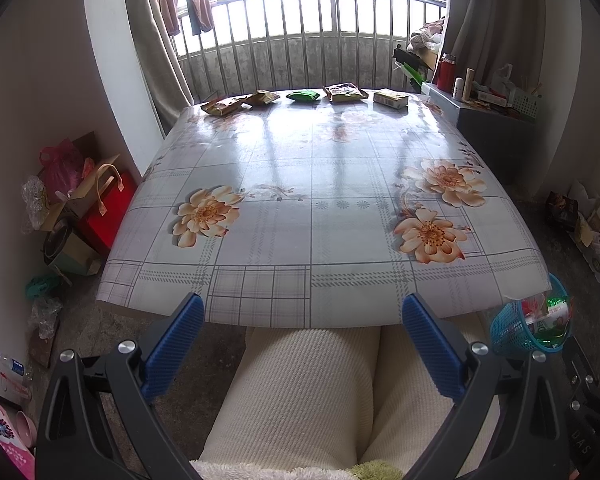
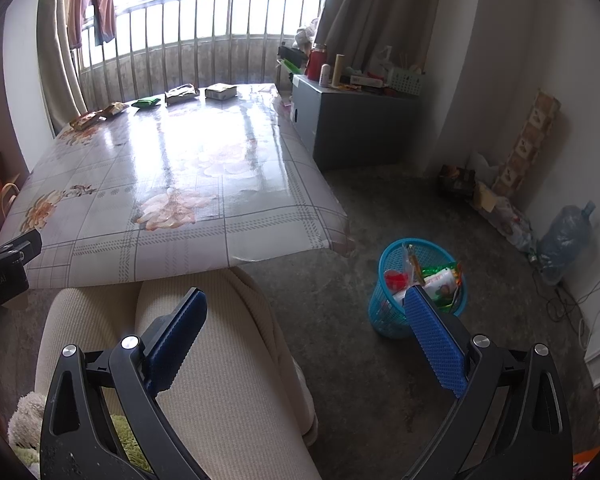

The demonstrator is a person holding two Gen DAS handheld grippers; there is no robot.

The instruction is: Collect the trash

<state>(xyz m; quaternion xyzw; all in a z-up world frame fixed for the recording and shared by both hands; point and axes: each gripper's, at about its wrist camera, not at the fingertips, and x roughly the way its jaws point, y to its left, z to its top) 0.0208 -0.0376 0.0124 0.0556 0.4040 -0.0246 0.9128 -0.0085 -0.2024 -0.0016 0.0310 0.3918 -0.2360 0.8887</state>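
Note:
Several snack wrappers lie in a row along the far edge of the flowered table [image 1: 320, 184]: a brown one [image 1: 222, 106], a green one [image 1: 303, 96], a dark one [image 1: 346, 93] and a pale box [image 1: 391, 99]. The same row shows in the right wrist view, with the green wrapper [image 2: 147, 101] and the box [image 2: 220, 91]. A blue mesh basket [image 2: 396, 312] on the floor right of the table holds wrappers. My left gripper [image 1: 302, 310] is open over the person's lap at the near table edge. My right gripper [image 2: 306, 304] is open beside the basket, holding nothing.
The person's cream-trousered legs [image 1: 300, 392] fill the foreground. A grey cabinet [image 2: 356, 124] with bottles stands at the table's far right. Bags and boxes [image 1: 80, 200] crowd the floor on the left. A water jug [image 2: 564, 236] and cables lie by the right wall.

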